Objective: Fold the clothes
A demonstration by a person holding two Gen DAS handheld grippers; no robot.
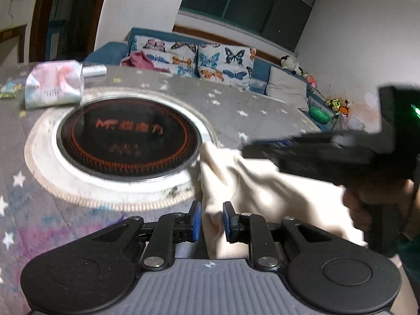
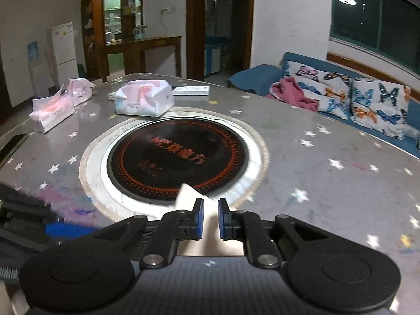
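Left gripper point(image 1: 212, 221): jaws narrowly parted, cream garment point(image 1: 262, 183) pinched between blue pads.
Right gripper point(image 2: 210, 219): nearly closed on a garment corner.
Garment location: draped over the induction cooktop point(image 2: 178, 157) rim, star-print table point(image 2: 315, 162).

Left wrist view: low and close over the table point(image 1: 262, 105), facing the sofa point(image 1: 199, 60) and window | Right wrist view: higher, facing the doorways | Shared: round black cooktop point(image 1: 128, 144) point(image 2: 178, 160), tissue pack point(image 1: 52, 84) point(image 2: 144, 101), sofa.
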